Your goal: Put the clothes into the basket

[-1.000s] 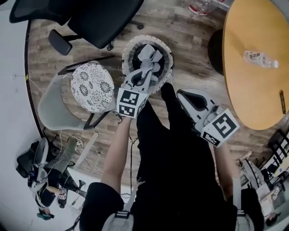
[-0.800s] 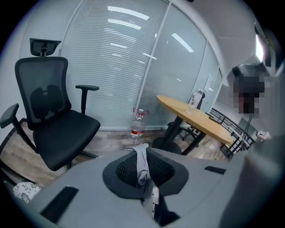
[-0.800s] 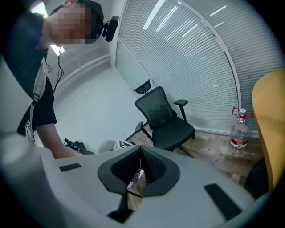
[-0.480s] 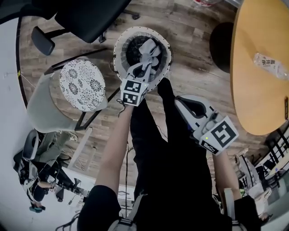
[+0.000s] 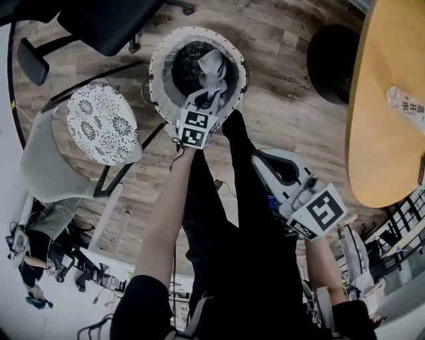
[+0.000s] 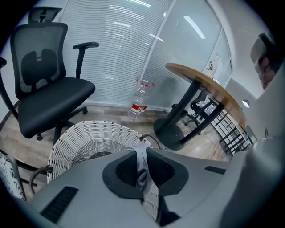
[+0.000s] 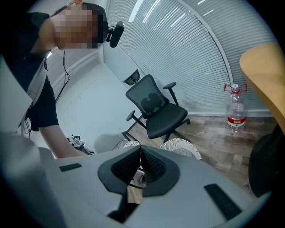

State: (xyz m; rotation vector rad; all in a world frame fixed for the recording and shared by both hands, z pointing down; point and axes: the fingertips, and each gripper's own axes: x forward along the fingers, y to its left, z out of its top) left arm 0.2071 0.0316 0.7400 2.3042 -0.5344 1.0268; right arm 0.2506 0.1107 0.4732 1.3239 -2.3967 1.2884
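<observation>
A white wicker basket (image 5: 163, 63) stands on the wooden floor ahead of my feet. My left gripper (image 5: 208, 93) hangs over its near rim, shut on a strip of grey cloth (image 5: 214, 66) that droops over the dark inside of the basket. In the left gripper view the grey cloth (image 6: 141, 167) is pinched between the jaws, with the basket (image 6: 84, 138) just below. My right gripper (image 5: 264, 158) is held back beside my legs, shut, with nothing in it. In the right gripper view its pads (image 7: 133, 164) meet at the tips (image 7: 140, 150), and the basket (image 7: 182, 148) shows beyond.
A black office chair (image 5: 99, 20) stands behind the basket on the left. A grey chair with a patterned seat (image 5: 93, 123) is at the left. A round wooden table (image 5: 392, 133) with a bottle (image 5: 406, 106) and a black base (image 5: 332, 50) is at the right. Another bottle (image 6: 140, 101) stands on the floor.
Both grippers have come down. The left one has sunk with the grey cloth towards the basket's opening; the right one dropped less and stays by my legs.
</observation>
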